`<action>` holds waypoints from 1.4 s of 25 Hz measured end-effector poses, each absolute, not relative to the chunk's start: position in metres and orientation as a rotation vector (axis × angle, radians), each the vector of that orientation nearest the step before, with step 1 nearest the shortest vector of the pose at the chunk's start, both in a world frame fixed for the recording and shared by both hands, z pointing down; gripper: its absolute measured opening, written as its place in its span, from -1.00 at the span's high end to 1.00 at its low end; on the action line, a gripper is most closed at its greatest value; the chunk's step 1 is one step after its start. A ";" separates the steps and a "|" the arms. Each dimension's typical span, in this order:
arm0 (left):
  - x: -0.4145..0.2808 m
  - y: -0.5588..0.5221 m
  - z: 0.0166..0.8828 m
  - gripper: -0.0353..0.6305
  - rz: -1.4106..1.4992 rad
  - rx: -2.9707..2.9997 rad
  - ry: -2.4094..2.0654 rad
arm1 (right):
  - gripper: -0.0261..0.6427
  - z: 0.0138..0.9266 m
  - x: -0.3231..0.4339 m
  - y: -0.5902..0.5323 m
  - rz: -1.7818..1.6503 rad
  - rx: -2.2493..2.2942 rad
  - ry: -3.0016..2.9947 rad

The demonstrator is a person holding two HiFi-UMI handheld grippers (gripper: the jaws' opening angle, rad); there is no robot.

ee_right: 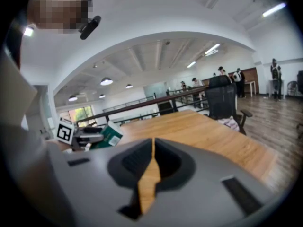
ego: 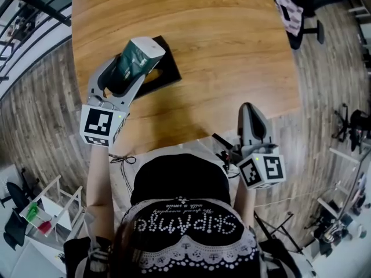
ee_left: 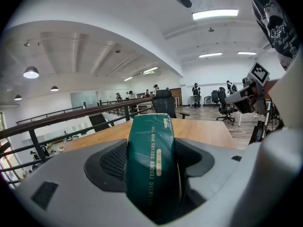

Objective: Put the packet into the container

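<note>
Near the bench's (ego: pixel 220 39) left edge lies a black container (ego: pixel 168 68). Its near-left part is covered from above by the left gripper (ego: pixel 138 59), so what it holds cannot be told. That gripper is clamped on a dark green packet (ego: pixel 128 62) with gold lettering, which sits lengthwise between the jaws over the container's near corner. By the bench's near edge, towards the right corner, the right gripper (ego: pixel 249 109) has its jaws pressed together on nothing. An office chair (ego: pixel 301 16) with a cloth on it stands off the far right corner, well apart.
</note>
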State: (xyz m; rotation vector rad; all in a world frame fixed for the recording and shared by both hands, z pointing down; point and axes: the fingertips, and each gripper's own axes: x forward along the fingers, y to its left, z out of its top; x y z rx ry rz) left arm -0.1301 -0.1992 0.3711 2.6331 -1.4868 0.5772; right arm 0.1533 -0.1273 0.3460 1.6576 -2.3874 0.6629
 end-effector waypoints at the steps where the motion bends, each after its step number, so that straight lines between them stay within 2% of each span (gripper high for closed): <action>1: -0.129 -0.199 0.373 -0.13 0.583 2.634 -1.480 | 0.81 0.346 0.153 -0.127 0.663 1.660 -2.386; 35: -0.106 -0.193 0.452 -0.13 0.914 2.648 -1.210 | 0.81 0.354 0.145 -0.136 0.696 1.628 -2.387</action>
